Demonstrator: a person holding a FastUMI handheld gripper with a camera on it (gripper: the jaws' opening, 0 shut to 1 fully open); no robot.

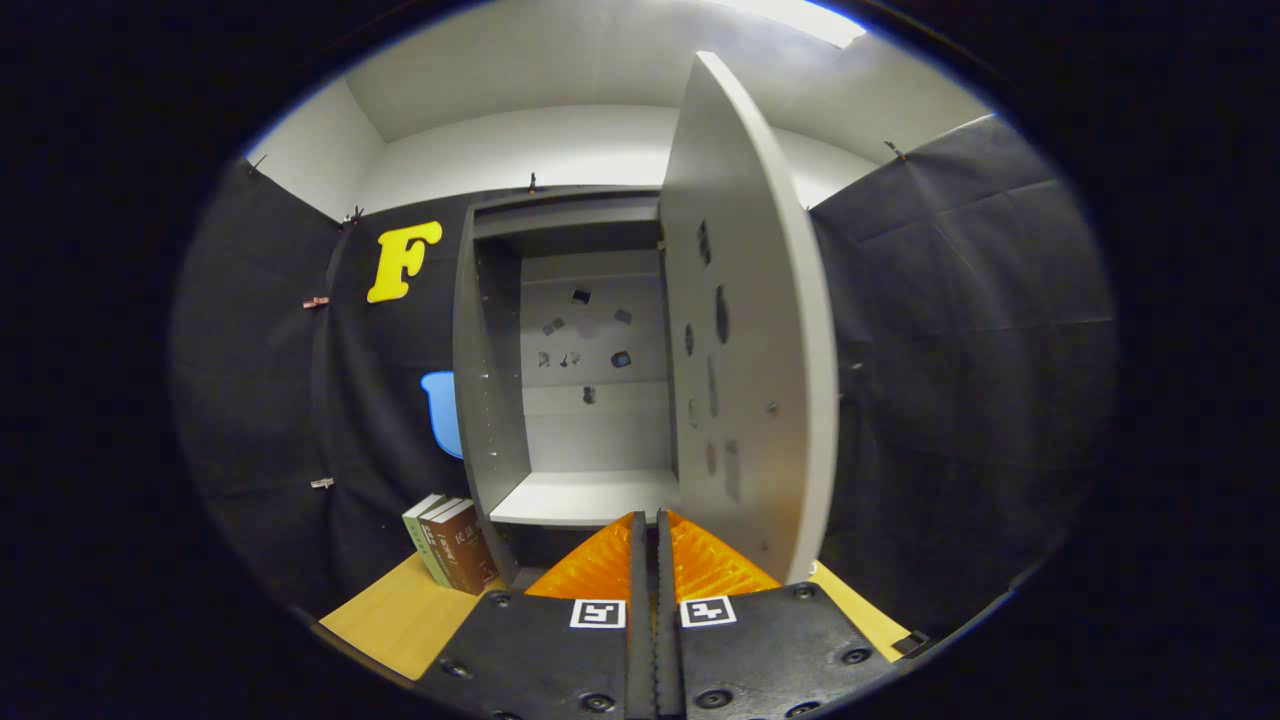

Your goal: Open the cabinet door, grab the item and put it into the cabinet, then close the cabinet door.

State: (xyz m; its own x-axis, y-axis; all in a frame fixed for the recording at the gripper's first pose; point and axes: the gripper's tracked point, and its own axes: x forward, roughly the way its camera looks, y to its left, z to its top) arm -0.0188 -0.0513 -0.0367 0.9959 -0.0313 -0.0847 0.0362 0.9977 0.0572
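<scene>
Facing: the open cabinet [560, 400], seen straight ahead along the fingers of the hand-held gripper [647, 530].
Hand-held gripper: fingers pressed together with nothing between them, tips pointing at the front edge of the cabinet's lower shelf [585, 497].
Cabinet: pale grey, standing on the wooden worktop [400, 620] against the black cloth wall; its inside is lit and the shelf is bare.
Cabinet back panel: carries several small dark marks or stickers, too small to make out.
Cabinet door [745, 340]: swung wide open, hinged on the right side of the cabinet, its inner face turned toward the opening and its free edge nearest the camera; it rises just right of the fingertips and shows a few dark patches.
Item: a small group of books [452, 545] stands upright on the worktop just left of the cabinet's lower corner, outside it, leaning slightly; one has a green cover, the others brown.
Books and gripper: apart, the books lying ahead and to the left of the fingers.
Worktop: light wood, visible either side of the gripper body.
</scene>
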